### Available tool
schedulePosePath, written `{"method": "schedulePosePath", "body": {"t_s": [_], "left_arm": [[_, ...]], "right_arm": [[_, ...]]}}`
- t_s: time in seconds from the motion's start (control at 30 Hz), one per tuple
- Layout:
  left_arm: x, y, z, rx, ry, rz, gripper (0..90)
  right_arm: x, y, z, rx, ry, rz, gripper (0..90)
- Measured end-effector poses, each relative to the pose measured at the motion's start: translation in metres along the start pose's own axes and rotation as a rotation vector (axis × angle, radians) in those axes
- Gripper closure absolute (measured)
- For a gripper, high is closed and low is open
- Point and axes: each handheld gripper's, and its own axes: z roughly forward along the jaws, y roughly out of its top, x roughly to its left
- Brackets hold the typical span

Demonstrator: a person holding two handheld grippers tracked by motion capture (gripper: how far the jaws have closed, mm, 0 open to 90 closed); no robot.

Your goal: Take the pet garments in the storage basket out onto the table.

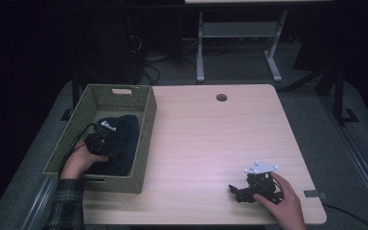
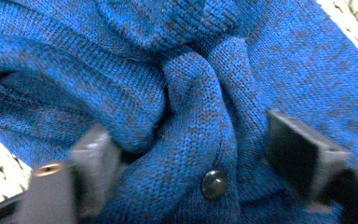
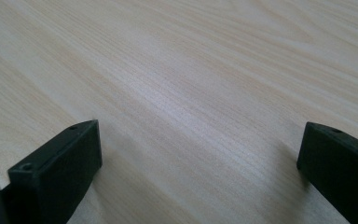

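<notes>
Blue knit garment point(image 2: 186, 93) bunched between spread jaws, seemingly ungripped.

The high view looks forward and down over the whole desk point(image 1: 211, 139) and basket point(image 1: 143, 143). The left gripper view sits very close, slightly blurred, on blue knit point(image 2: 177, 93), probably inside that basket. The right gripper view skims the bare desk top.

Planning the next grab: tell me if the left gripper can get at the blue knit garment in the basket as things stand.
Probably yes. The left gripper is already down in the woven basket, jaws open on either side of a fold of the blue knit garment, with nothing in between.
</notes>
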Motion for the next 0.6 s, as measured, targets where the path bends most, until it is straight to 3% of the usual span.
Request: {"method": "schedulePosePath", "body": {"t_s": [0.13, 0.2, 0.23, 0.33, 0.43, 0.6], "left_arm": [[0.0, 0.0, -0.004, 0.01, -0.033, -0.007, 51.8], [0.0, 0.0, -0.005, 0.013, -0.038, -0.009, 55.3], [0.001, 0.0, -0.005, 0.012, -0.044, -0.016, 61.4], [0.004, 0.001, -0.01, 0.005, -0.067, -0.034, 65.3], [0.008, 0.001, -0.016, -0.043, -0.085, -0.076, 66.7], [0.016, -0.001, -0.026, -0.127, -0.115, -0.1, 67.2]], "right_arm": [[0.0, 0.0, 0.0, 0.0, 0.0, 0.0, 0.0], [0.0, 0.0, 0.0, 0.001, 0.0, 0.001, 0.0], [0.0, 0.0, 0.0, -0.001, 0.0, -0.001, 0.0], [0.0, 0.0, 0.0, -0.001, 0.0, -0.001, 0.0], [0.0, 0.0, 0.0, 0.0, 0.001, -0.002, 0.0], [0.0, 0.0, 0.0, 0.0, 0.002, -0.003, 0.0]]}}
